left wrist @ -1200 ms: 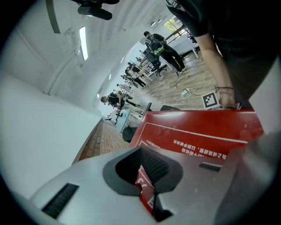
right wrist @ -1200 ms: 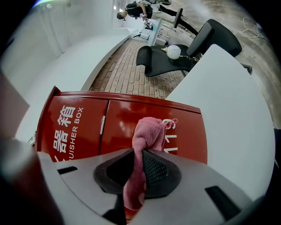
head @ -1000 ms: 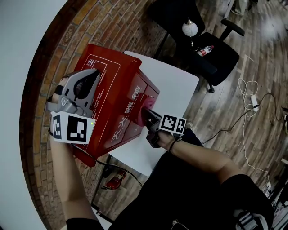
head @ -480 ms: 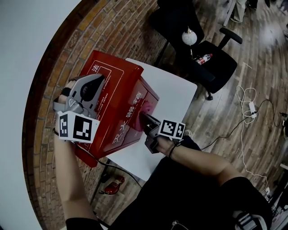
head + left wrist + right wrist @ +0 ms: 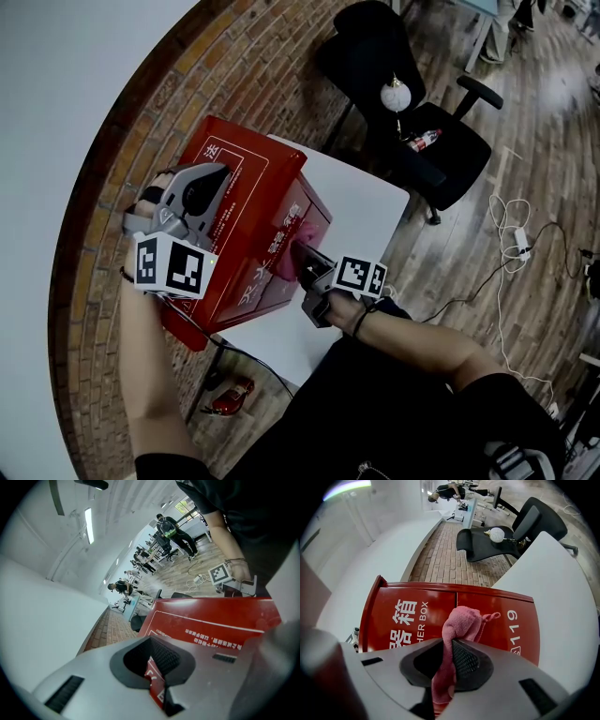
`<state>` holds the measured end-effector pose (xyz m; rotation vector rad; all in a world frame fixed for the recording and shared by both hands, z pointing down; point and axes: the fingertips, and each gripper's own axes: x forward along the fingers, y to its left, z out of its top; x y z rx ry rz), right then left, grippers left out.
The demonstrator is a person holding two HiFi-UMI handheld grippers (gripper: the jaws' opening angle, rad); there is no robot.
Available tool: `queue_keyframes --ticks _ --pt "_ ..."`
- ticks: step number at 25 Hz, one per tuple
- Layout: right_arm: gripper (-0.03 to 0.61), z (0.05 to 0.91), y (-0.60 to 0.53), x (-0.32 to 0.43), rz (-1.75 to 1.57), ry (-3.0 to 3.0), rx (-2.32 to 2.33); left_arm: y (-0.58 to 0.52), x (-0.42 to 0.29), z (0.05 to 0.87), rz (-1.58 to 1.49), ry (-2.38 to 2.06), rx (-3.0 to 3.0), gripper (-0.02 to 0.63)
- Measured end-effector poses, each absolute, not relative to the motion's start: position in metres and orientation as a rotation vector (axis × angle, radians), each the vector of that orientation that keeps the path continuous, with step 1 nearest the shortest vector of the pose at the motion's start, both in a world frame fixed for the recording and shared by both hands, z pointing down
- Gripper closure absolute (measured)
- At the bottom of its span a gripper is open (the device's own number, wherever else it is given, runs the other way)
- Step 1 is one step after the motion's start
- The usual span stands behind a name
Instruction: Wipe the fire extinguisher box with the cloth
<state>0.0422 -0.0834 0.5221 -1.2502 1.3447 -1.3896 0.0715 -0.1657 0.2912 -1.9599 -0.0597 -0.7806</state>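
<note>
The red fire extinguisher box (image 5: 246,220) stands on the white worktop (image 5: 366,202). The left claw (image 5: 214,178) rests on its top, shut and empty. At 4 o'clock from it, the right claw (image 5: 449,658) pinches the pink cloth (image 5: 461,620) at the box's front. Best to press the cloth flat and sweep in overlapping strokes, with the left claw bracing the box.

— What did the person wear?
— A black short-sleeved top (image 5: 403,412) and a dark wristband (image 5: 359,320).
— The tools?
— The left gripper (image 5: 222,172) was grey, with a black-and-white marker cube (image 5: 172,267) at seven o'clock. The right gripper (image 5: 299,249) had its cube (image 5: 361,275) at four.
</note>
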Motion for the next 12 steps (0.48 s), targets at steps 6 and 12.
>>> queue_keyframes --ticks 6,12 --pt "0.517 0.502 -0.083 0.043 -1.356 1.368 -1.224 -0.166 0.071 0.291 -0.776 -0.061 -1.958 0.594" --pt "0.517 0.470 -0.082 0.043 -1.312 1.401 -1.184 -0.167 0.071 0.293 -0.775 -0.062 -1.954 0.594"
